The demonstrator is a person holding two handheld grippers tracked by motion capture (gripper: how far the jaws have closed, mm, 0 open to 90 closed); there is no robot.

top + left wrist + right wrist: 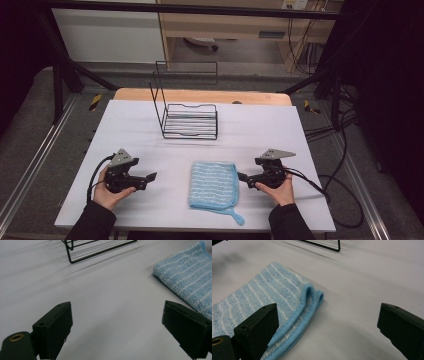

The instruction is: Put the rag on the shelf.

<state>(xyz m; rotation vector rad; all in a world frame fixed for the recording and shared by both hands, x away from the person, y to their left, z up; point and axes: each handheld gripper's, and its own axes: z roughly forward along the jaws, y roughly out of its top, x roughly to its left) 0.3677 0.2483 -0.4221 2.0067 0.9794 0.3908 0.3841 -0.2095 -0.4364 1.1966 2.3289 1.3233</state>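
High view: I see the blue cloth (213, 185) folded between my open, empty left gripper (148, 177) and right gripper (241, 176); wire rack (190, 121) empty, probably next.

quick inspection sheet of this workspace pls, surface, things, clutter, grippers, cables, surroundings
surface: white sheet over a wooden table, flat, no stains seen
job's things: blue striped cloth folded flat near the front edge, hanging loop toward the person; black wire rack upright farther back
clutter: nothing seen
grippers: left gripper open, nothing between the jaws, left of the cloth; right gripper open, beside the cloth's right folded edge, not holding it
cables: one black cable from each gripper; the right one loops off the table; more cables on the floor at right
surroundings: dark metal frame, wooden furniture behind
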